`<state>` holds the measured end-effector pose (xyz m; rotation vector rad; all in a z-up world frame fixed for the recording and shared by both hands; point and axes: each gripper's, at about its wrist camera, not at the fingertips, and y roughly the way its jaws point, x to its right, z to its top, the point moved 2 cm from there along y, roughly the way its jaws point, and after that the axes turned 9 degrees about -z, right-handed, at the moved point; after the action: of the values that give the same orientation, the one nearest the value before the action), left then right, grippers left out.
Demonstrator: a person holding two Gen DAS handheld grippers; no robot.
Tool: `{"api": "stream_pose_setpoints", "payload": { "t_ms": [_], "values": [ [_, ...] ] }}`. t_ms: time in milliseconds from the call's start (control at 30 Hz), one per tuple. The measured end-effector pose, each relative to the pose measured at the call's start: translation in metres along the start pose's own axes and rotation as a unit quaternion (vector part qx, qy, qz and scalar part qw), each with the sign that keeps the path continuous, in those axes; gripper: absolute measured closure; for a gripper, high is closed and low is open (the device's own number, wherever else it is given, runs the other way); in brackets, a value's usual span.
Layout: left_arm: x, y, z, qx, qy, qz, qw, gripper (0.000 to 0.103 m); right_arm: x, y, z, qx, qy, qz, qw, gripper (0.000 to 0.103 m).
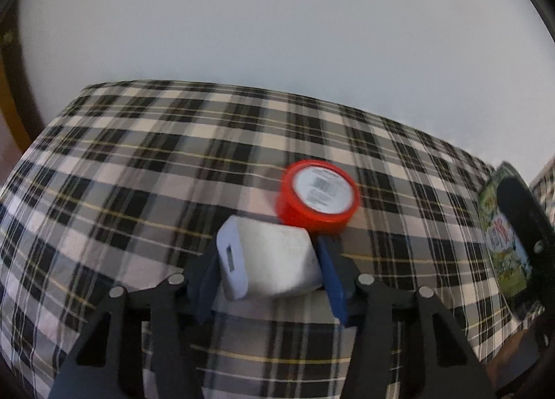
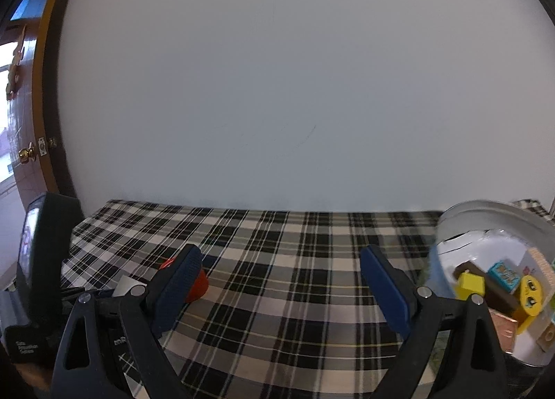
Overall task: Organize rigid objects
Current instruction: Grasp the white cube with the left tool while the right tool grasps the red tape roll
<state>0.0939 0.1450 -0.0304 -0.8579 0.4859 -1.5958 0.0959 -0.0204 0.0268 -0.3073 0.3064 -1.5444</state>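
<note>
White charger [image 1: 269, 262] seemingly clamped in left gripper [image 1: 269, 281], partly hiding red tape [image 1: 319, 196].

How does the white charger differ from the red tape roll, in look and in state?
The white charger is a blocky shape with rounded corners and a slot in its end; the red tape roll is round, with a white barcode label on top. The charger sits between the jaws of the left gripper, which press on its sides; the tape roll lies free on the plaid cloth, just behind it. Both are rigid.
</note>
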Motion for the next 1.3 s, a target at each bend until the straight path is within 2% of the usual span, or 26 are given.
{"api": "stream_pose_setpoints", "payload": {
  "t_ms": [33, 67, 200, 267, 300, 367, 400, 433, 467, 533, 667, 767, 867, 933, 1100, 1200, 1233, 1300],
  "values": [
    [-0.006, -0.004, 0.002, 0.008, -0.011, 0.005, 0.9999, 0.054, -0.001, 0.004, 0.0, -0.007, 0.002, 0.006, 1.0, 0.009],
    [-0.012, -0.007, 0.004, 0.015, -0.018, 0.009, 0.9997, 0.073, -0.002, 0.008, 0.0, -0.016, 0.005, 0.013, 1.0, 0.009],
    [-0.03, -0.025, 0.014, 0.06, -0.021, 0.073, 0.9953, 0.074, -0.013, 0.028, 0.001, -0.051, 0.013, 0.034, 0.998, 0.009],
    [-0.036, -0.026, 0.016, 0.064, -0.012, 0.102, 0.9926, 0.074, -0.025, 0.043, 0.001, -0.074, 0.01, 0.049, 0.996, 0.009],
    [-0.042, -0.025, 0.017, 0.059, -0.019, 0.099, 0.9932, 0.074, -0.031, 0.05, 0.001, -0.087, 0.006, 0.057, 0.995, 0.009],
    [-0.06, -0.023, 0.019, 0.041, -0.055, 0.059, 0.996, 0.074, -0.042, 0.06, 0.0, -0.108, -0.001, 0.07, 0.992, 0.009],
    [-0.069, -0.023, 0.019, 0.036, -0.076, 0.037, 0.9957, 0.073, -0.045, 0.064, -0.001, -0.115, -0.003, 0.072, 0.991, 0.009],
    [-0.078, -0.025, 0.02, 0.034, -0.094, 0.024, 0.9947, 0.065, -0.047, 0.066, -0.002, -0.121, -0.004, 0.074, 0.99, 0.009],
    [-0.084, -0.029, 0.022, 0.037, -0.097, 0.026, 0.9942, 0.051, -0.048, 0.066, -0.003, -0.122, -0.004, 0.077, 0.99, 0.009],
    [-0.084, -0.039, 0.022, 0.049, -0.094, 0.045, 0.9934, 0.038, -0.05, 0.065, -0.003, -0.122, -0.002, 0.084, 0.989, 0.009],
    [-0.085, -0.053, 0.026, 0.073, -0.086, 0.061, 0.9917, 0.019, -0.07, 0.079, -0.007, -0.153, -0.027, 0.097, 0.983, 0.009],
    [-0.078, -0.047, 0.028, 0.075, -0.072, 0.069, 0.9922, 0.017, -0.089, 0.094, -0.01, -0.182, -0.04, 0.107, 0.977, 0.009],
    [-0.077, -0.038, 0.028, 0.062, -0.066, 0.074, 0.9931, 0.016, -0.111, 0.104, -0.018, -0.212, -0.086, 0.1, 0.968, 0.012],
    [-0.074, -0.033, 0.028, 0.055, -0.065, 0.073, 0.9937, 0.016, -0.116, 0.104, -0.021, -0.215, -0.102, 0.094, 0.967, 0.044],
    [-0.064, -0.017, 0.029, 0.042, -0.053, 0.078, 0.9946, 0.016, -0.093, 0.1, -0.02, -0.216, -0.067, 0.058, 0.972, 0.046],
    [-0.051, -0.007, 0.027, 0.031, -0.024, 0.091, 0.9951, 0.016, -0.07, 0.086, -0.016, -0.192, -0.031, 0.048, 0.98, 0.046],
    [-0.049, -0.003, 0.026, 0.026, -0.016, 0.102, 0.9943, 0.017, -0.066, 0.081, -0.015, -0.182, -0.027, 0.042, 0.982, 0.046],
    [-0.05, 0.003, 0.026, 0.01, -0.019, 0.1, 0.9948, 0.028, -0.054, 0.068, -0.011, -0.154, -0.024, 0.029, 0.987, 0.046]
  ]
}}
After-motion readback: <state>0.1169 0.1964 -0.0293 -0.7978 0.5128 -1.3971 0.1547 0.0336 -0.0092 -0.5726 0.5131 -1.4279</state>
